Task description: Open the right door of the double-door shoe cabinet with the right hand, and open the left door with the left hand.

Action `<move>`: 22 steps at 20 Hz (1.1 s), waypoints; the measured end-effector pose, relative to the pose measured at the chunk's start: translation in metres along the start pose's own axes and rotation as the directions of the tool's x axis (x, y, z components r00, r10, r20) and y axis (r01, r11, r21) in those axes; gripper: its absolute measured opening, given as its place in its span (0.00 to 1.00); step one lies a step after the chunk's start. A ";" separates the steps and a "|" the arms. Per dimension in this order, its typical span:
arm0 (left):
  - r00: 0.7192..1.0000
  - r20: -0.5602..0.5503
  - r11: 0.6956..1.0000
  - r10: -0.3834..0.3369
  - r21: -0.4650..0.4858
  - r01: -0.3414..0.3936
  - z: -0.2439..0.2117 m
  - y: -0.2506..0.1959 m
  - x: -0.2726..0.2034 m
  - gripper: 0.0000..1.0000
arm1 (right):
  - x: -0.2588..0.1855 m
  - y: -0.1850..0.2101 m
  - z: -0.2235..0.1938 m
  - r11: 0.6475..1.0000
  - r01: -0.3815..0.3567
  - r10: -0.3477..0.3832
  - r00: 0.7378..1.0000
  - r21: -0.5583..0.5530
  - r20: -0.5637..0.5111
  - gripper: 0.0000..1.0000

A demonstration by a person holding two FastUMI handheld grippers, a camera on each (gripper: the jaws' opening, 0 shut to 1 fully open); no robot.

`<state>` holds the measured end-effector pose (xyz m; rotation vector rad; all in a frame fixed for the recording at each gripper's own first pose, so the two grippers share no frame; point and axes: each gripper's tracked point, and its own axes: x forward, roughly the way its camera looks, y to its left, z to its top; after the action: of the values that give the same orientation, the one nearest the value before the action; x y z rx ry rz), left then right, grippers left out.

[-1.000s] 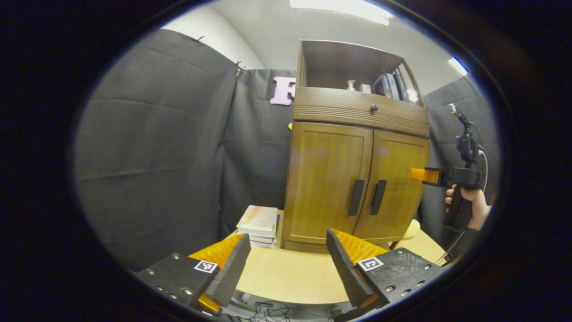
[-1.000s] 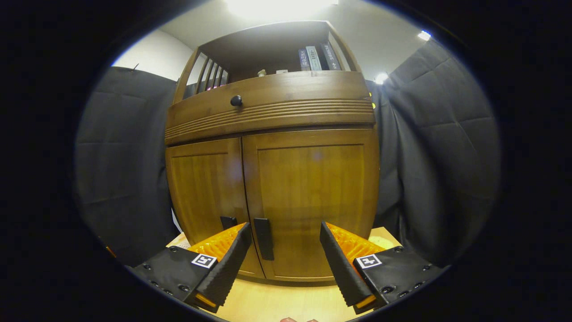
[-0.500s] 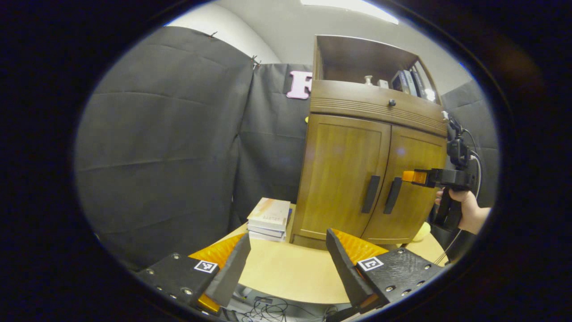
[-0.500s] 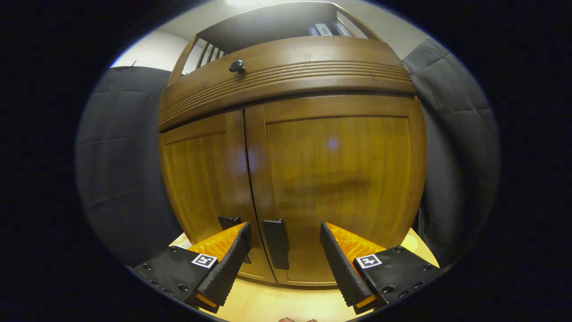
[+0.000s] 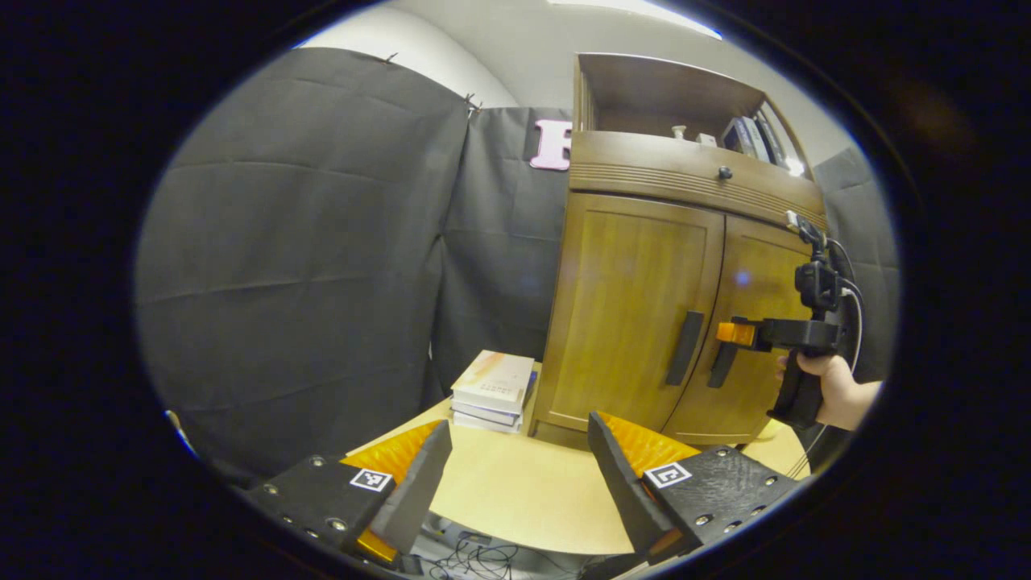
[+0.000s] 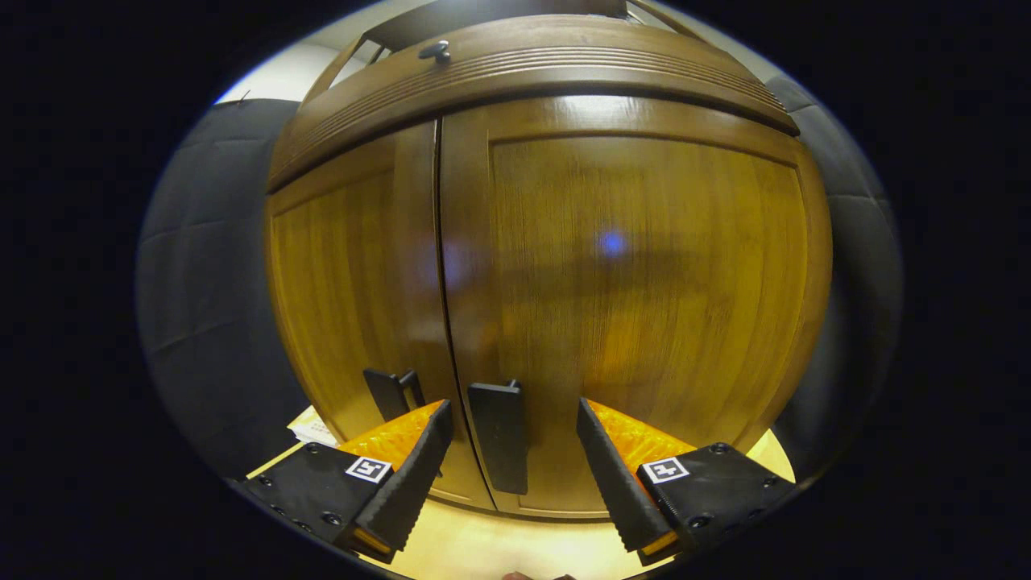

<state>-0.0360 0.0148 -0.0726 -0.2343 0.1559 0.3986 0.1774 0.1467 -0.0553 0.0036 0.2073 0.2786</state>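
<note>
Both grippers have their fingers spread apart with nothing between them. On my right gripper view, the right gripper [image 6: 514,455] sits close to the shoe cabinet [image 6: 548,72], its fingers either side of the right door's handle [image 6: 499,435] without touching it, as far as I can judge through the distortion. That right door [image 6: 636,282] and the left door [image 6: 346,282] are both closed. On my left gripper view, the left gripper [image 5: 519,459] hangs over the near edge of the table [image 5: 515,491], well back from the cabinet. Beyond it a stack of books [image 5: 493,389] lies just beside the cabinet's left side, and a hand [image 5: 834,387] holds the right gripper at the right door's handle.
</note>
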 end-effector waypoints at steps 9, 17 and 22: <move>0.999 -0.037 0.999 0.028 -0.022 -0.029 -0.018 -0.001 -0.001 1.00 | -0.008 0.004 0.018 0.999 0.026 -0.026 1.000 -0.039 -0.012 0.75; 0.998 -0.051 0.999 0.030 -0.024 -0.031 -0.027 0.009 -0.012 1.00 | -0.010 0.012 0.030 0.998 0.052 -0.052 0.999 -0.035 -0.007 0.33; 0.998 -0.058 0.999 -0.006 -0.038 0.003 -0.031 0.003 -0.016 1.00 | -0.009 0.015 0.025 1.000 0.022 -0.023 0.999 -0.018 -0.031 0.24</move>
<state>-0.0545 0.0037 -0.0998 -0.2832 0.2052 0.3907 0.1699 0.1590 -0.0282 -0.0208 0.2353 0.2582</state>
